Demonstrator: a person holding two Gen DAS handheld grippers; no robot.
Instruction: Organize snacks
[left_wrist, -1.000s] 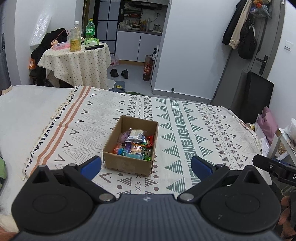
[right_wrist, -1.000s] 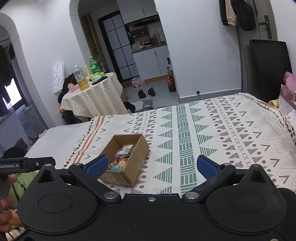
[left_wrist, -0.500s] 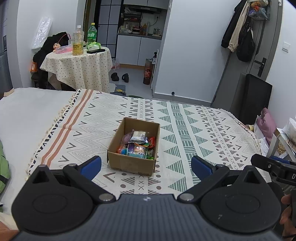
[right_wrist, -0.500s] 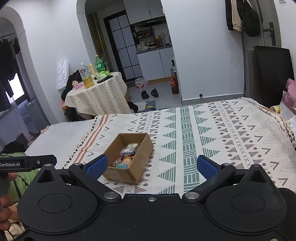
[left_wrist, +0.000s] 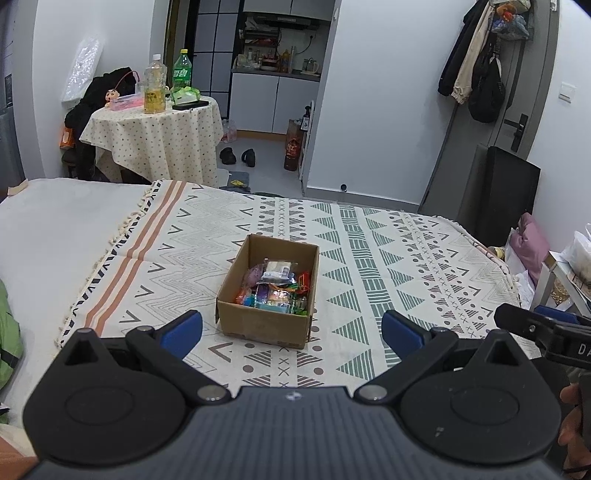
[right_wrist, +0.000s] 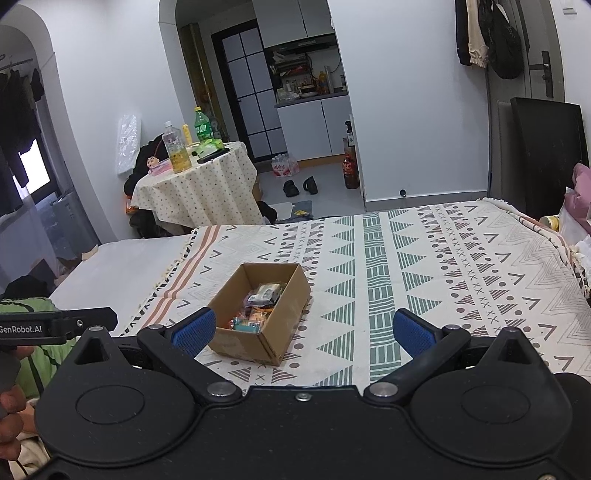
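Bed (left_wrist: 55, 236): wide, covered by a patterned blanket (left_wrist: 388, 258) on which the task's things sit.
Round bench (left_wrist: 155, 136): beyond the bed, draped in dotted cloth, carrying bottles (left_wrist: 154, 85).
Cardboard box (left_wrist: 264, 325): open-topped, on the blanket, nothing between it and either gripper.
Snacks (left_wrist: 275, 286): colourful packets piled inside the box.
Left gripper (left_wrist: 291, 330): held low before the box, blue pads spread wide, empty.
Right gripper (right_wrist: 304, 330): level beside it, jaws wide apart, empty, box towards its left finger.
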